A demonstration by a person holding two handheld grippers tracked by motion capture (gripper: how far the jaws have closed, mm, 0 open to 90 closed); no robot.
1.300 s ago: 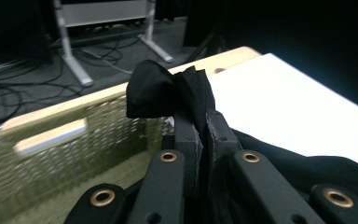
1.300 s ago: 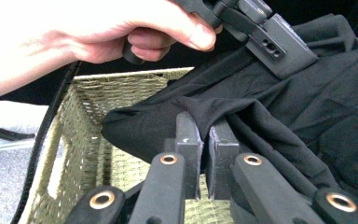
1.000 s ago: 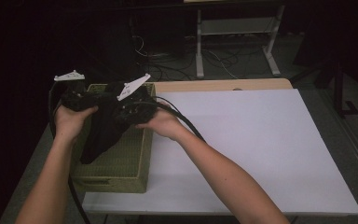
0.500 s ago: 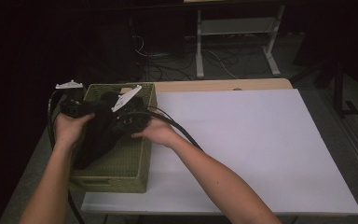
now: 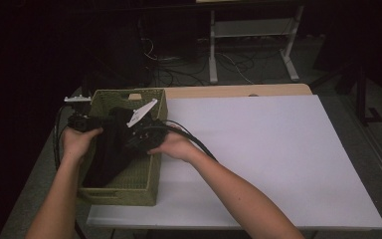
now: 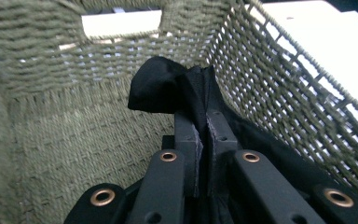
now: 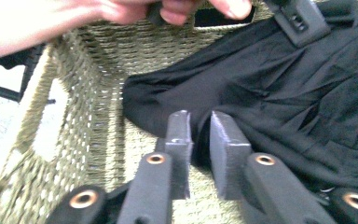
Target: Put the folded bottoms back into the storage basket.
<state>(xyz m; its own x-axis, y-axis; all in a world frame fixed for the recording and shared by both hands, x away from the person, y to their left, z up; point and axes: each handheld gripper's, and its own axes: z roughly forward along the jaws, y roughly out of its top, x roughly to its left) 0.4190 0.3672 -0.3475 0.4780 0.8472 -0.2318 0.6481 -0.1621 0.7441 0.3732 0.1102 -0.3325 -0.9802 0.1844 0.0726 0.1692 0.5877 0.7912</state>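
Person at table w/ both grippers over a green woven basket [image 5: 151, 184], which sits at the white board's [image 5: 278, 159] left edge. Black cloth [image 5: 110, 149] hangs down into the basket, bunched along its length. Left gripper [image 6: 199, 128]: jaws pressed together w/ a fold of cloth pinched between, inside the basket near its far wall. Right gripper [image 7: 200, 128]: jaws close w/ a narrow gap, cloth fold caught between them, low over the basket floor. Left hand [image 5: 78, 142] at basket's left rim; right hand [image 5: 171, 145] at its right rim.
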